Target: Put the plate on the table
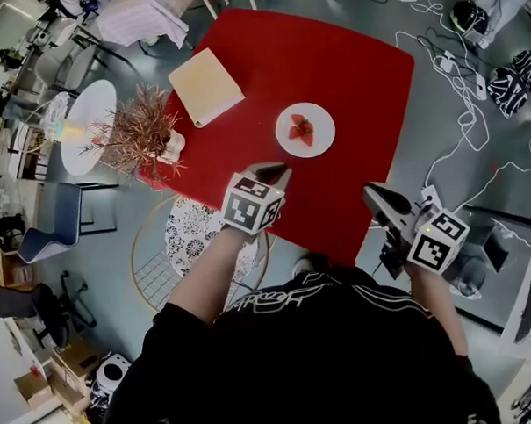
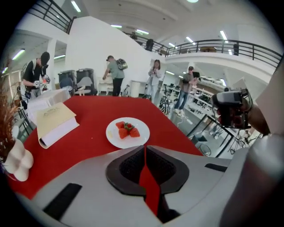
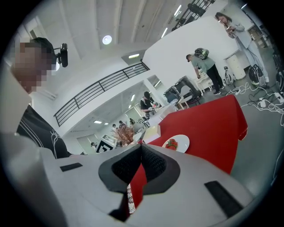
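Plate (image 1: 319,116) on red table (image 1: 351,67)

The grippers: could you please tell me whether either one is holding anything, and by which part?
Nothing is held. The left gripper and the right gripper are both shut and empty; the plate of strawberries lies untouched on the table.

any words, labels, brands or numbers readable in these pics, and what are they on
Nothing can be read for certain.
Cream hardcover book: faint print on the cover, too blurred to read.
Person's black shirt: white stylised lettering near the collar, too distorted to read.
Two black-and-white marker cubes: square patterns only, no letters or numbers.
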Motion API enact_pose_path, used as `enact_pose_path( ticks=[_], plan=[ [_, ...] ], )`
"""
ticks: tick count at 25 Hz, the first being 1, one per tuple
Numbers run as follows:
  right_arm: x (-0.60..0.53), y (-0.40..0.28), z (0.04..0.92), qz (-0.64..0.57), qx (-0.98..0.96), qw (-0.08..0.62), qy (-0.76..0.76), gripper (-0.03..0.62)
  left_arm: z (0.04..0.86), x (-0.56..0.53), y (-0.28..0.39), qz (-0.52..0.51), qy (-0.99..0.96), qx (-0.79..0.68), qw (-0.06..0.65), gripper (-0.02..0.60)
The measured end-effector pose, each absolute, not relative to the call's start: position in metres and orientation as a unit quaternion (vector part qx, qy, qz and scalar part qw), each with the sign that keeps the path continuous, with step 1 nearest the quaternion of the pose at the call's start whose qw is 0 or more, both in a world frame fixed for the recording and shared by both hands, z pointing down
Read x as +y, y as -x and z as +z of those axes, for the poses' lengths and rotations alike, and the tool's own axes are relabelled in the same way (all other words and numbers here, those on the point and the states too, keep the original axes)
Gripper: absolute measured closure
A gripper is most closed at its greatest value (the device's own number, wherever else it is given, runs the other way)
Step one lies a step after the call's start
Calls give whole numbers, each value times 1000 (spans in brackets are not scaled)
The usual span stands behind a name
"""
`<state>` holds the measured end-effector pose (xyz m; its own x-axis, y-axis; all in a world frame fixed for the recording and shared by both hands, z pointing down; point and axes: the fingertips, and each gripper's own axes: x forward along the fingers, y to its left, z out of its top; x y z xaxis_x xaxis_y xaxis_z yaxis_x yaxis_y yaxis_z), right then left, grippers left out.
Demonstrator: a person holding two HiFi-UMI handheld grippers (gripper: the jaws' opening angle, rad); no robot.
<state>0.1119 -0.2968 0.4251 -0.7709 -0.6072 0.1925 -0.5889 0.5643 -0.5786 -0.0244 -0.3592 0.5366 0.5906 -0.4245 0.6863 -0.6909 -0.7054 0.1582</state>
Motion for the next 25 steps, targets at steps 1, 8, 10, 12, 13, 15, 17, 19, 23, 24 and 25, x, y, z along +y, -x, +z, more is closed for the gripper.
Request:
enact_pose_path(
  ticks=[1, 8, 10, 12, 13, 15, 17, 19, 23, 24, 25],
  plan=[
    [-292, -109, 423, -319, 885, 15, 338, 586, 528, -352, 24, 307, -873, -316, 208, 571],
    [-257, -81, 404, -290, 896, 12, 335, 586, 457, -289, 22, 191, -926, -248, 213, 575],
    [-247, -71, 397, -284, 900, 15, 331, 586, 436, -270, 23, 158, -937, -226, 214, 575],
    [-235, -60, 390, -280, 903, 19, 325, 586, 415, -250, 24, 129, -946, -206, 216, 575],
    [-229, -55, 387, -277, 905, 19, 323, 586, 404, -240, 24, 113, -949, -199, 217, 575],
    [-219, -47, 380, -268, 909, 18, 318, 586, 381, -223, 26, 78, -954, -188, 221, 575],
    [-209, -40, 373, -259, 914, 21, 312, 586, 360, -208, 29, 47, -957, -178, 223, 575],
    [-198, -33, 366, -248, 921, 22, 301, 586, 343, -193, 33, 28, -961, -169, 219, 575],
    [-173, -22, 355, -226, 935, 17, 272, 586, 323, -171, 39, 8, -964, -177, 200, 575],
    [-168, -22, 354, -225, 937, 17, 267, 586, 321, -166, 39, 9, -964, -185, 192, 575],
    [-164, -22, 352, -224, 938, 18, 263, 586, 321, -161, 37, 13, -965, -190, 182, 575]
  ],
)
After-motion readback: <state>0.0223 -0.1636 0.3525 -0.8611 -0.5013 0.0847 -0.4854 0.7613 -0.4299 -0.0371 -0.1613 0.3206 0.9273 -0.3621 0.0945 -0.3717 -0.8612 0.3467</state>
